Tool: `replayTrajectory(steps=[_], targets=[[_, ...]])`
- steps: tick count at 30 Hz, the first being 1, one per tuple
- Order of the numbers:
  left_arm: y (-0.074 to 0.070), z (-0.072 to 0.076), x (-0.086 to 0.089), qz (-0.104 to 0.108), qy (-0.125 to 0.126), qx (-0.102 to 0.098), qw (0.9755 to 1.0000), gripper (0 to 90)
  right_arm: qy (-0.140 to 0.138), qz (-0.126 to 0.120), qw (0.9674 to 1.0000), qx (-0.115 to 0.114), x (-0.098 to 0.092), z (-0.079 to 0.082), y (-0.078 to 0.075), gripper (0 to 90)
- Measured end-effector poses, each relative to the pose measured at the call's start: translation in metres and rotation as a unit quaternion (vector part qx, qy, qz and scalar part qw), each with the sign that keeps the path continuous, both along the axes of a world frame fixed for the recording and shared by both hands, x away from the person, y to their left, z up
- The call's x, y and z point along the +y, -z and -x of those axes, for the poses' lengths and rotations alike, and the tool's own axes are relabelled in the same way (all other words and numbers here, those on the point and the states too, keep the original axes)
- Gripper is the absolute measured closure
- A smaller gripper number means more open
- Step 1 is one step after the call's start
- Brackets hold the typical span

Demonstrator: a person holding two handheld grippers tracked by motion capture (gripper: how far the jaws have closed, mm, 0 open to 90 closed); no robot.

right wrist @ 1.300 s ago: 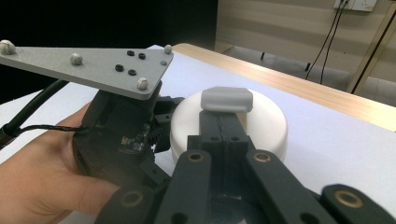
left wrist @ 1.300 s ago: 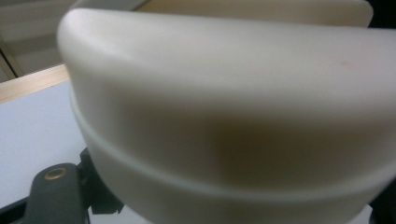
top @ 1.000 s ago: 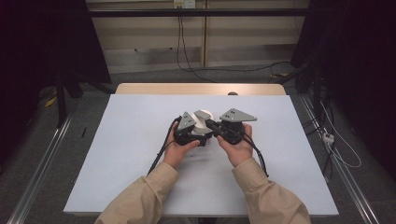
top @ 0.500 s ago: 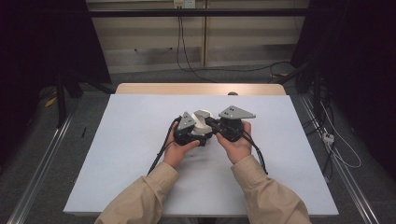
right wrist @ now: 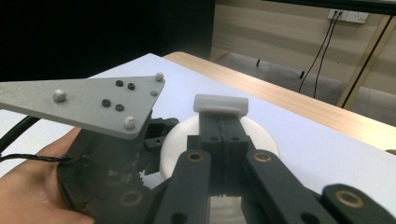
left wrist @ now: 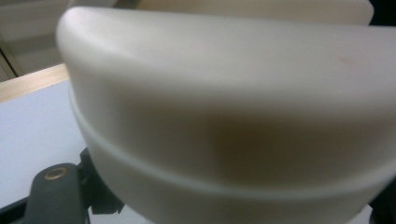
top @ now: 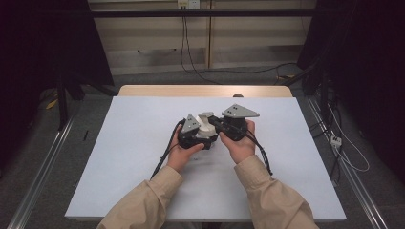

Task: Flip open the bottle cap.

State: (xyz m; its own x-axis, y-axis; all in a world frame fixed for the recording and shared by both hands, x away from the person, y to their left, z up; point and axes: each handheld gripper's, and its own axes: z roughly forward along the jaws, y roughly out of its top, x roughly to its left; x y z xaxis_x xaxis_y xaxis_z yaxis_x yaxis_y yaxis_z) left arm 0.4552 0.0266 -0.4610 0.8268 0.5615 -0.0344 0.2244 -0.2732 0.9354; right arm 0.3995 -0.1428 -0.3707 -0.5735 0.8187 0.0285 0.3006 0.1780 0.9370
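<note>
Mid-table, the left gripper (top: 206,138) clamps a cream round container (top: 206,130) while the right gripper (top: 217,125), jaws clenched together, pinches its lid tab (right wrist: 220,103), likely about to lift.

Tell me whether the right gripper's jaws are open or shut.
Shut. In the right gripper view the right gripper has both black jaws pressed flat together, reaching over the white round object, with a small white tab at their tips.

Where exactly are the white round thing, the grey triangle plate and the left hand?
white round thing (left wrist: 233,116), left gripper view, its curved side wall.
grey triangle plate (right wrist: 88,100), right gripper view, its flat top face.
left hand (top: 184,151), high view, back of the hand.
</note>
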Motion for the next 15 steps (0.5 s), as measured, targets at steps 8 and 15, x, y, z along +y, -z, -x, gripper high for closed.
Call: replayTrajectory(steps=[8,15], targets=[[0.0000,-0.0001,0.0001,0.000,0.000,0.000,1.0000,18.5,0.002,0.001,1.0000,-0.003,0.0016,-0.0051,-0.0010,90.0],[0.0000,0.0000,-0.0001,0.000,0.000,0.000,1.0000,18.5,0.004,0.002,1.0000,-0.006,0.0016,-0.0082,-0.0032,90.0]])
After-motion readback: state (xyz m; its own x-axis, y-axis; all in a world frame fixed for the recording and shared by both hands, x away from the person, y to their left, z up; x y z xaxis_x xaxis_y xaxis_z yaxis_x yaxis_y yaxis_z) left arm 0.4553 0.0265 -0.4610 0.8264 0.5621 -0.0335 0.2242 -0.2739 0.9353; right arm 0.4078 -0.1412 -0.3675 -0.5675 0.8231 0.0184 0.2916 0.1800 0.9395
